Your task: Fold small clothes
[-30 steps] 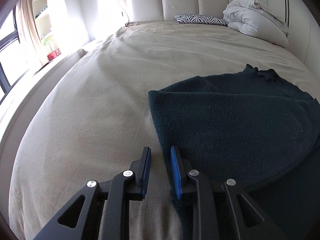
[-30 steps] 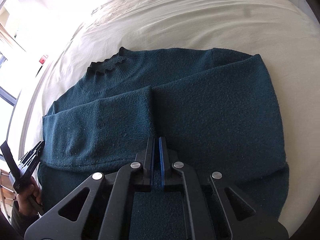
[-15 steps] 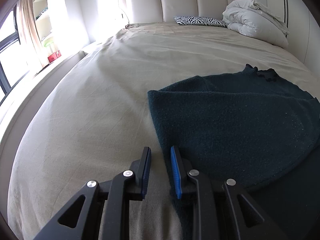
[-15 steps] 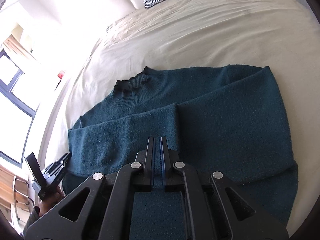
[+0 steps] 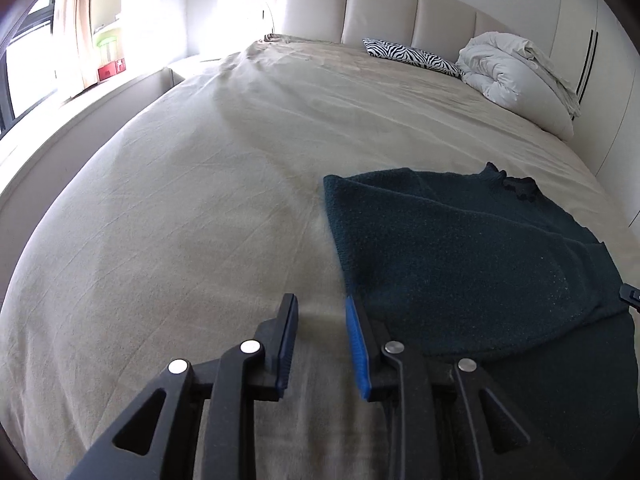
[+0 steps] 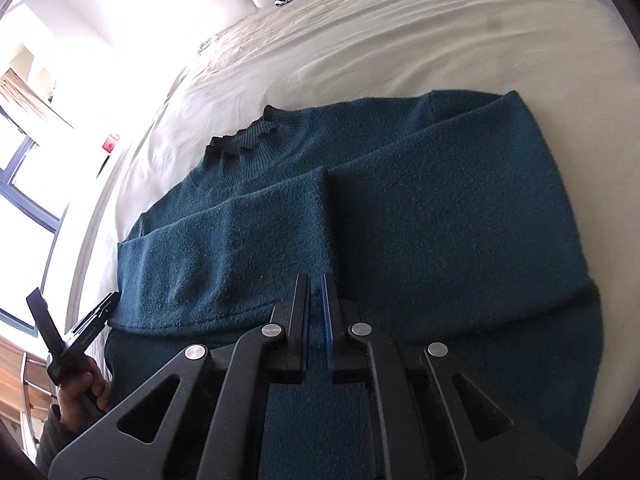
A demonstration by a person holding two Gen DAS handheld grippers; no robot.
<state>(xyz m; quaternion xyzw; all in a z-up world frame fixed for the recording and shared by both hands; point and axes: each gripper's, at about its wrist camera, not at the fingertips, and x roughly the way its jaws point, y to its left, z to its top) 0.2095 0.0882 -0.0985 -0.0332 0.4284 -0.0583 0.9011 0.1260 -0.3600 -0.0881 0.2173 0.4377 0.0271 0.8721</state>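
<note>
Bed sheet (image 5: 200, 200) carries teal sweater (image 6: 400, 220), both sleeves folded in across its body.
Left gripper (image 5: 320, 340) jaws have just been opening, nothing between them, over sheet just beside sweater's edge; right gripper (image 6: 316, 312) has eased from shut to a slim gap, empty, above the lower half. Sleeve fold looks done, hem fold likely next.

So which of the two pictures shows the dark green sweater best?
The right wrist view: the whole sweater lies spread out, both sleeves folded across its front and collar visible. The left wrist view catches only its left part and collar, cut off at the frame's edge.
</note>
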